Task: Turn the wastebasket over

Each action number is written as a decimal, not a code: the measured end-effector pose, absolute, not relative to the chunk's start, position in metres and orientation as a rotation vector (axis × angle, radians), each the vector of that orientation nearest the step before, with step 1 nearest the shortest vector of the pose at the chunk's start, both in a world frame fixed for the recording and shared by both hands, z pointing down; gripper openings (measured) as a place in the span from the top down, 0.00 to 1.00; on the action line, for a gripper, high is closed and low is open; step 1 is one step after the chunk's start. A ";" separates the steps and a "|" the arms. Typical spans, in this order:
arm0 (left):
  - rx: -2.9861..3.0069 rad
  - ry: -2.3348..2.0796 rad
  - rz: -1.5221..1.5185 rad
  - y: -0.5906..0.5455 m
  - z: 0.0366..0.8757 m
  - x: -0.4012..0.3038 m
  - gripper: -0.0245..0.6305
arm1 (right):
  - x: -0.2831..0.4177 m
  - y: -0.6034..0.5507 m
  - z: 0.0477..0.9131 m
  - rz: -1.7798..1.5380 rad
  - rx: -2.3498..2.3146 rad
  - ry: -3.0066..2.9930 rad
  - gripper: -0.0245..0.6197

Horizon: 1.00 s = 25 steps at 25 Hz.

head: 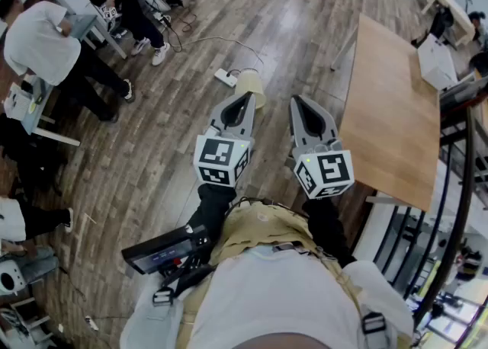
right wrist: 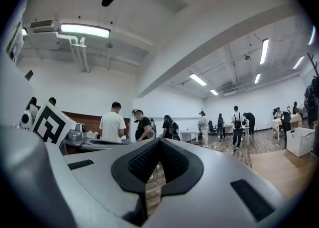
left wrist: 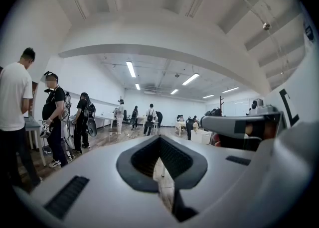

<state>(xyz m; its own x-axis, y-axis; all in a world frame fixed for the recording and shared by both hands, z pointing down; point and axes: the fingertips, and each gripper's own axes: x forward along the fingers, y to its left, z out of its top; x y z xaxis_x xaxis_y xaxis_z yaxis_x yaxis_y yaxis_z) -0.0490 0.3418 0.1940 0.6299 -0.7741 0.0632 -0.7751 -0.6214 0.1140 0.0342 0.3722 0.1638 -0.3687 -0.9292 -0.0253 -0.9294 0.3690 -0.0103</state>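
A small pale beige wastebasket (head: 250, 83) stands on the wooden floor ahead of me; its near side is hidden behind my left gripper's tip. My left gripper (head: 248, 97) is held level in the air, jaws together with nothing between them. Beside it, my right gripper (head: 296, 100) is level too and shut on nothing. In the left gripper view the left gripper (left wrist: 160, 140) points across the room at distant people, and the basket does not show there. The right gripper view has the right gripper (right wrist: 159, 142) closed, and it faces people at desks.
A white power strip (head: 226, 77) with cables lies on the floor just left of the basket. A wooden table (head: 389, 111) with a white box (head: 436, 62) stands at the right, and a dark railing (head: 457, 210) runs beyond it. Several people (head: 46, 39) stand by desks at the upper left.
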 end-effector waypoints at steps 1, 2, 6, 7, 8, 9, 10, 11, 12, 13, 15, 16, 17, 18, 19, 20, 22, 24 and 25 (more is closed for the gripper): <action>2.720 -1.293 0.013 0.341 0.194 -0.049 0.97 | 0.033 0.371 0.163 0.010 -1.750 2.576 0.93; 2.722 -1.288 0.014 0.339 0.193 -0.048 0.97 | 0.033 0.369 0.163 0.010 -1.751 2.575 0.93; 2.732 -1.273 0.022 0.335 0.193 -0.042 0.97 | 0.036 0.365 0.162 0.010 -1.757 2.573 0.93; 2.733 -1.270 0.024 0.334 0.193 -0.041 0.97 | 0.037 0.364 0.162 0.009 -1.759 2.573 0.93; 2.733 -1.268 0.026 0.333 0.194 -0.040 0.97 | 0.037 0.363 0.163 0.010 -1.760 2.574 0.93; 2.733 -1.267 0.026 0.332 0.194 -0.041 0.97 | 0.037 0.361 0.163 0.010 -1.760 2.576 0.93; 2.733 -1.266 0.026 0.331 0.195 -0.042 0.97 | 0.035 0.360 0.164 0.008 -1.760 2.577 0.93; 2.732 -1.266 0.026 0.330 0.195 -0.043 0.97 | 0.034 0.358 0.165 0.006 -1.760 2.577 0.93; 2.731 -1.265 0.026 0.328 0.196 -0.045 0.97 | 0.032 0.357 0.166 0.003 -1.761 2.578 0.93; 2.728 -1.266 0.028 0.327 0.198 -0.047 0.97 | 0.030 0.355 0.167 -0.002 -1.760 2.579 0.93; 2.719 -1.271 0.036 0.325 0.201 -0.051 0.97 | 0.028 0.352 0.170 -0.020 -1.754 2.582 0.93; 2.714 -1.277 0.039 0.324 0.203 -0.054 0.97 | 0.028 0.350 0.171 -0.029 -1.751 2.581 0.93; 2.707 -1.284 0.041 0.323 0.204 -0.057 0.97 | 0.028 0.348 0.173 -0.037 -1.751 2.580 0.93; 2.700 -1.293 0.043 0.321 0.206 -0.061 0.97 | 0.027 0.347 0.175 -0.044 -1.753 2.579 0.93; 2.693 -1.302 0.045 0.320 0.208 -0.065 0.97 | 0.025 0.345 0.177 -0.049 -1.755 2.579 0.93; 2.685 -1.310 0.049 0.318 0.210 -0.070 0.97 | 0.023 0.344 0.179 -0.055 -1.756 2.581 0.93; 2.673 -1.319 0.057 0.315 0.214 -0.077 0.97 | 0.018 0.340 0.182 -0.065 -1.755 2.587 0.93; 2.668 -1.316 0.064 0.312 0.216 -0.083 0.97 | 0.011 0.336 0.183 -0.070 -1.754 2.591 0.93; 2.668 -1.312 0.067 0.310 0.217 -0.085 0.97 | 0.008 0.334 0.185 -0.072 -1.755 2.592 0.93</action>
